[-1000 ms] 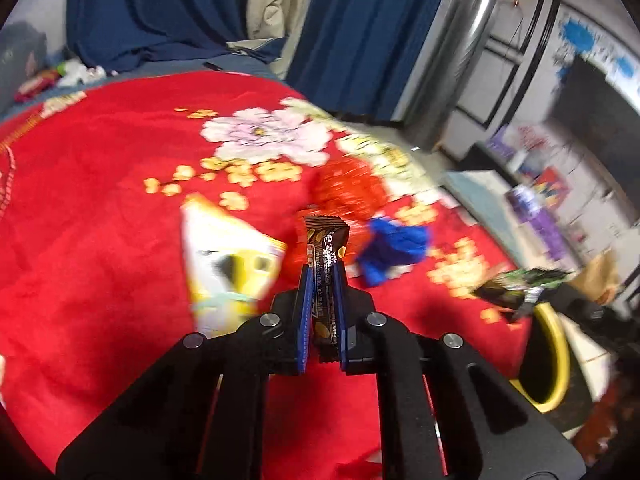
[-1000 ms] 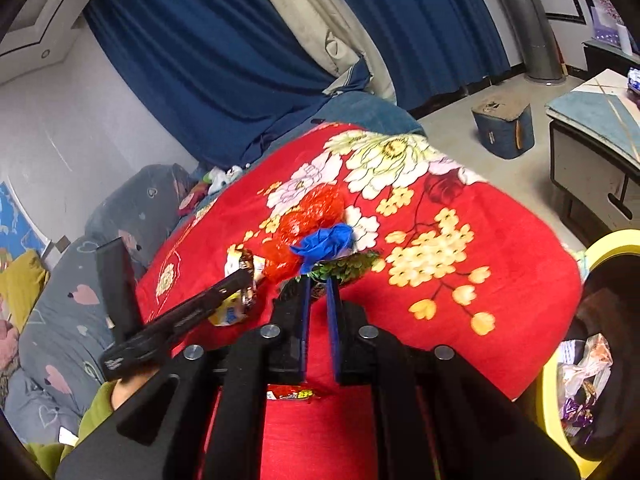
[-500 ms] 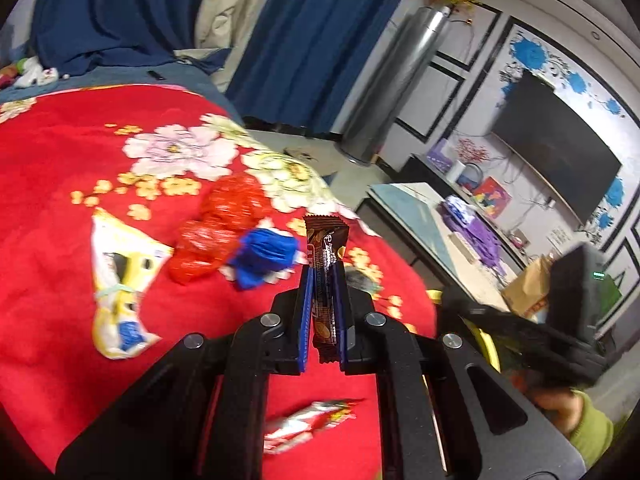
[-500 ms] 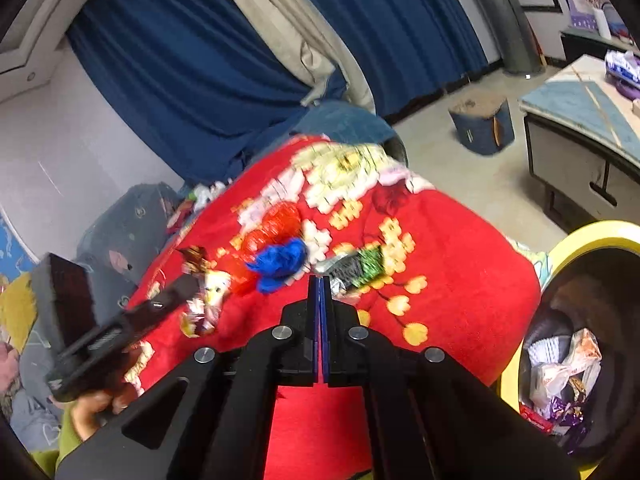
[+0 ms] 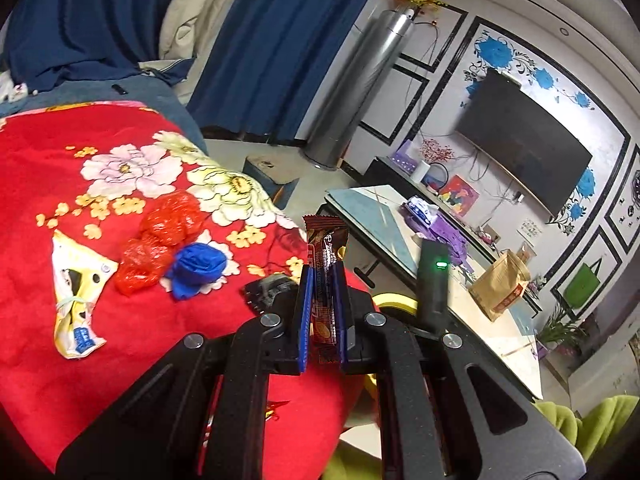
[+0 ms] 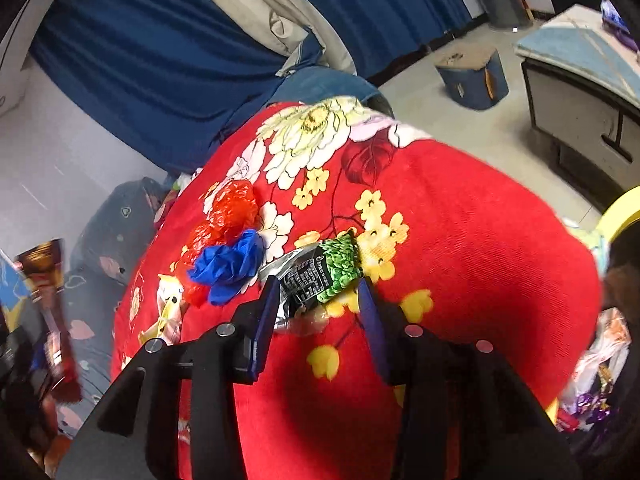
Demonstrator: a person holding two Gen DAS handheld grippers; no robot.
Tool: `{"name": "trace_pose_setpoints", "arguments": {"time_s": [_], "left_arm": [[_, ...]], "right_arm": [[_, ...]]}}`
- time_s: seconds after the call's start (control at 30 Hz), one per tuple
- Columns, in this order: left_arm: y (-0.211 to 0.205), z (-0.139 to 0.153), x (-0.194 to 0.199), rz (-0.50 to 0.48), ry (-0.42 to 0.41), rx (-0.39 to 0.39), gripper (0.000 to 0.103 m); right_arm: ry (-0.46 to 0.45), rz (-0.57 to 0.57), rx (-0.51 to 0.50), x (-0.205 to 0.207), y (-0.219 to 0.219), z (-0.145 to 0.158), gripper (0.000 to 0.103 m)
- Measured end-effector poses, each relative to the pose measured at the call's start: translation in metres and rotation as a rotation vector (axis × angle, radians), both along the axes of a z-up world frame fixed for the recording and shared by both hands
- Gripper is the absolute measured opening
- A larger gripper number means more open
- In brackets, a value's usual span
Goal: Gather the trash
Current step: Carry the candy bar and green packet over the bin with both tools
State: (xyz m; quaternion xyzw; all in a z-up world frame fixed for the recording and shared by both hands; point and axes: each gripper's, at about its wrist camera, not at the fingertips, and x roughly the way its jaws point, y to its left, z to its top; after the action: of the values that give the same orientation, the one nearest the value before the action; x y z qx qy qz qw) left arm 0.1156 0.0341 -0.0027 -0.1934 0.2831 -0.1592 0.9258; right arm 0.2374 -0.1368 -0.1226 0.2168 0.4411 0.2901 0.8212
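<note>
Blue curtains hang behind a big red blanket with flowers (image 6: 460, 208), and bits of trash lie on it.

My left gripper (image 5: 322, 292) is clenched on a long brown snack wrapper (image 5: 325, 248). It stands straight up between my jaws, one crimped end poking out on top and the other below.

My right gripper (image 6: 318, 284) is opening its jaws. A crumpled green and black wrapper (image 6: 322, 270) lies on the blanket between them, near their tips. My left blue pad looks like it sits just beside the wrapper, maybe touching it. The right pad is apart from it, so I am not holding it yet.

I think my step now is to pick up this green and black wrapper. To do it well, I should go down a little more so both pads pass its sides, then squeeze on the thick middle. I should not pinch the blanket too.

That wrapper lies flat and slanted. Its long way runs from low on my left to high on my right, with the green end on the far right.

A scrunched blue plastic piece (image 6: 230, 266) and crinkly red plastic wrap (image 6: 234, 206) lie close by on the left. A yellow-rimmed trash bin (image 6: 624, 212) waits at the right edge.
</note>
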Motion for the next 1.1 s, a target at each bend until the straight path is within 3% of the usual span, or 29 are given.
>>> {"name": "trace_pose_setpoints", "arguments": {"time_s": [0.03, 0.07, 0.1, 0.2, 0.4, 0.73, 1.1], "left_arm": [[-0.003, 0.001, 0.002, -0.005, -0.002, 0.001, 0.006], [-0.004, 0.002, 0.002, -0.007, -0.003, 0.003, 0.006], [-0.006, 0.002, 0.002, -0.010, -0.005, 0.006, 0.006], [-0.011, 0.001, 0.005, -0.015, -0.003, 0.007, 0.006], [-0.026, -0.001, 0.008, -0.044, 0.010, 0.014, 0.006], [-0.062, -0.009, 0.015, -0.122, 0.014, 0.043, 0.006], [-0.117, -0.023, 0.018, -0.230, 0.023, 0.082, 0.006]], "right_arm": [[0.003, -0.001, 0.011, 0.001, 0.000, -0.001, 0.039], [0.001, 0.001, 0.017, 0.002, 0.002, -0.001, 0.029], [-0.001, 0.008, 0.020, 0.003, 0.003, -0.002, 0.012], [-0.006, 0.015, 0.043, 0.002, 0.000, -0.002, 0.008], [-0.093, -0.025, -0.011, -0.015, -0.024, 0.019, 0.007], [-0.273, -0.168, -0.155, -0.052, -0.106, 0.052, 0.007], [-0.239, -0.344, -0.214, -0.083, -0.198, 0.034, 0.007]]}}
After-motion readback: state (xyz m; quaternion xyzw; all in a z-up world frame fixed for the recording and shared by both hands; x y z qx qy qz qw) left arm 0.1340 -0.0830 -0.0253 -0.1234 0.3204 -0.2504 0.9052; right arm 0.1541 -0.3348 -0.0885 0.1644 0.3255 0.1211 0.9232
